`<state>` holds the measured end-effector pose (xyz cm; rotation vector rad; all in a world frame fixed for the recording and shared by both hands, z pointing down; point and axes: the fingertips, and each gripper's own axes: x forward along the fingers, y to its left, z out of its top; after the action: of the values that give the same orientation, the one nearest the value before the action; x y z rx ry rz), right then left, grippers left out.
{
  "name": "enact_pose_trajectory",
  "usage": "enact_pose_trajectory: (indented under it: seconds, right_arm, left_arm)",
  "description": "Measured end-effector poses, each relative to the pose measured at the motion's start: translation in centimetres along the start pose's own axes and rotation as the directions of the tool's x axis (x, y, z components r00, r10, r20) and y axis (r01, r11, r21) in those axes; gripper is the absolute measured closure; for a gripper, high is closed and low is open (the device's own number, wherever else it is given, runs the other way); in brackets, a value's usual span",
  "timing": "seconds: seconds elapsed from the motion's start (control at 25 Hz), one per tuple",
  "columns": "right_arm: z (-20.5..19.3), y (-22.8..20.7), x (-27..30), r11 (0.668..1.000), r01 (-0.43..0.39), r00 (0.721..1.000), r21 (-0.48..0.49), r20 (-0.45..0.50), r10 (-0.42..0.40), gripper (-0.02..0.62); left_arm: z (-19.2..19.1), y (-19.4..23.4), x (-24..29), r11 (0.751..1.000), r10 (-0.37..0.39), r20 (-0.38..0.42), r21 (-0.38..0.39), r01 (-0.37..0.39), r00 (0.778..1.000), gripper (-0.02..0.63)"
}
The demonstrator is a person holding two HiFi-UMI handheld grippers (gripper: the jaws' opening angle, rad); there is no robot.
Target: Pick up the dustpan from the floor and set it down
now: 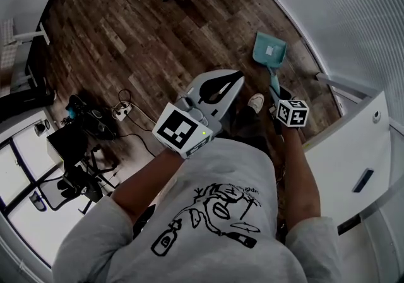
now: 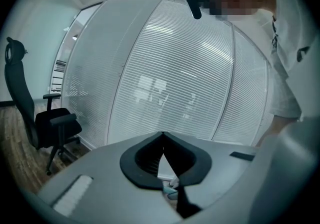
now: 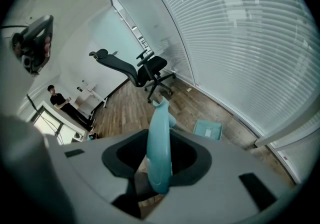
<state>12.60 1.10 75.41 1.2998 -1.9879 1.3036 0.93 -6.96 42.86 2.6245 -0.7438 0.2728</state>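
Note:
The teal dustpan has its pan [image 1: 269, 48] down at the wooden floor beside the blind wall, and its long handle [image 1: 273, 78] rises toward me. My right gripper [image 1: 276, 93] is shut on that handle. In the right gripper view the handle [image 3: 159, 158] runs up between the jaws of the right gripper [image 3: 159, 138], with the pan [image 3: 207, 129] beyond; I cannot tell whether the pan rests on the floor. My left gripper [image 1: 237, 77] hovers to the left of the handle. Its jaws meet at the tips with nothing in them, as the left gripper [image 2: 162, 135] shows against the blinds.
A wall of white blinds [image 1: 341, 4] runs along the right. A white desk panel [image 1: 353, 149] stands close at my right. My shoe [image 1: 255, 102] is near the handle. A power strip and cables [image 1: 123, 110] lie at the left. A black office chair [image 3: 137, 70] stands further back.

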Motion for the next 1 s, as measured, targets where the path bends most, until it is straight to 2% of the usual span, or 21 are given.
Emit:
enact_pose_trajectory:
  seconds: [0.32,0.48,0.72,1.0]
  right_arm:
    - [-2.6,0.8,0.2,1.0,-0.001,0.998,0.027,-0.067,0.003,0.481]
    - [-2.5,0.9,0.0,0.999,0.004,0.999,0.046,-0.053,-0.002,0.481]
    - [-0.2,0.9,-1.3,0.999,0.004,1.0,0.039,0.022,-0.005,0.46]
    - [5.7,2.0,-5.7,0.996,0.06,0.983,-0.072,0.176,-0.047,0.46]
  left_arm:
    - [0.2,0.2,-0.5,1.0,0.001,-0.002,0.003,-0.001,1.0,0.604]
    - [0.3,0.3,-0.7,1.0,0.003,-0.004,0.002,-0.003,1.0,0.604]
    - [0.6,-0.2,-0.9,1.0,-0.006,0.002,0.012,0.006,1.0,0.604]
    - [1.7,-0.4,-1.6,1.0,-0.001,0.018,0.025,0.001,1.0,0.604]
